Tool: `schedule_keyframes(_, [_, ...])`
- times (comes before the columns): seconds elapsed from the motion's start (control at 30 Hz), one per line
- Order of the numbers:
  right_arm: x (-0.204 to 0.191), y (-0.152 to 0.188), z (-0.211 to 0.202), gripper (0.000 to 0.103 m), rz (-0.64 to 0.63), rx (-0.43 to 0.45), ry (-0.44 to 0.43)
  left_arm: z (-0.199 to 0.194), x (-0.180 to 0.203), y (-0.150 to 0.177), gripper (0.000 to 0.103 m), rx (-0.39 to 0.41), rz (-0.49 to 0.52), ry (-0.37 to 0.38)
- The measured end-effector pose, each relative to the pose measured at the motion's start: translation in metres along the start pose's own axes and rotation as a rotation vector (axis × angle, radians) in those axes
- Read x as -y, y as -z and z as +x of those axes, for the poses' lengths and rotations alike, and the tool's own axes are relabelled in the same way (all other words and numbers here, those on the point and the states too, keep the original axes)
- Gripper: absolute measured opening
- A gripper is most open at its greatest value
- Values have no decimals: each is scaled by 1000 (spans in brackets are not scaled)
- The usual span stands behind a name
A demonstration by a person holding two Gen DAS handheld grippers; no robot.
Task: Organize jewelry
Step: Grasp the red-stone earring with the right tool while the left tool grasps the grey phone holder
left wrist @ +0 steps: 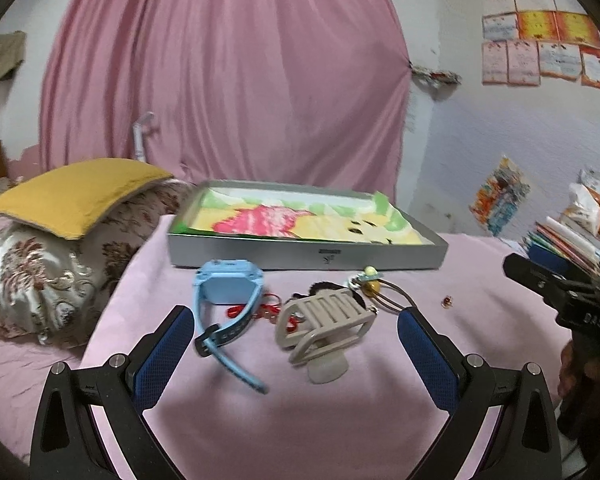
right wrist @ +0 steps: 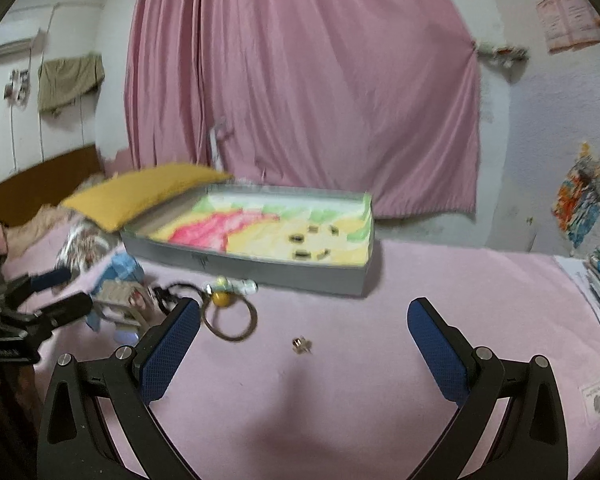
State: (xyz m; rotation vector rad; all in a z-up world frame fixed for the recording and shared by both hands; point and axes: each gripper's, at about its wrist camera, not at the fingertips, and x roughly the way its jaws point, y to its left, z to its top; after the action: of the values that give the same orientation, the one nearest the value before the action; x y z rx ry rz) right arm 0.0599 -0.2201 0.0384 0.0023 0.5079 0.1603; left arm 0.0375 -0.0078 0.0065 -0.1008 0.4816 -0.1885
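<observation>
On the pink bedsheet lies a blue watch (left wrist: 228, 300), a beige hair claw clip (left wrist: 326, 326), a red string piece (left wrist: 270, 311), a hair tie with a yellow bead (left wrist: 374, 284) and a tiny ring (left wrist: 447, 301). Behind them stands a grey tray (left wrist: 260, 256) lined with a colourful cloth. My left gripper (left wrist: 296, 322) is open, its fingers either side of the watch and clip. My right gripper (right wrist: 304, 320) is open just above the ring (right wrist: 300, 345). The hair tie (right wrist: 230, 314) lies by its left finger. Several small dark pieces (right wrist: 300, 255) lie in the tray (right wrist: 276, 274).
A yellow cushion (left wrist: 76, 196) on a floral pillow (left wrist: 40, 280) sits left of the tray. Stacked books (left wrist: 568, 244) lie at the right edge of the bed. A pink curtain (left wrist: 228, 80) hangs behind. The other gripper (left wrist: 560, 292) shows at the right of the left wrist view.
</observation>
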Motion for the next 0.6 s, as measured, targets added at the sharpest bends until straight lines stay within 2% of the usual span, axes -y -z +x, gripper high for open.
schedule_keyframes(0.07, [4,-1,15,91,5,-65,-15,8,2,-4,99,-34,23,24])
schedule_keyframes(0.1, [4,0,23,78,8,-97,-25,11,2,-6,94,-49,30,33])
schedule_keyframes(0.13, [5,2,30,70,14,-131,-35,15,2,-7,92,-67,36,43])
schedule_keyframes(0.2, [7,5,43,62,33,-184,-60,23,0,-9,88,-102,38,62])
schedule_keyframes(0.27, [9,9,53,57,55,-222,-95,28,-2,-9,82,-135,40,85])
schedule_keyframes(0.47, [2,16,72,46,46,-296,-104,45,-4,-13,72,-213,67,144])
schedule_keyframes(0.53, [-1,17,78,41,41,-323,-112,50,-3,-13,65,-238,75,165])
schedule_keyframes(0.6, [-2,18,80,41,40,-341,-114,56,0,-13,61,-269,98,188])
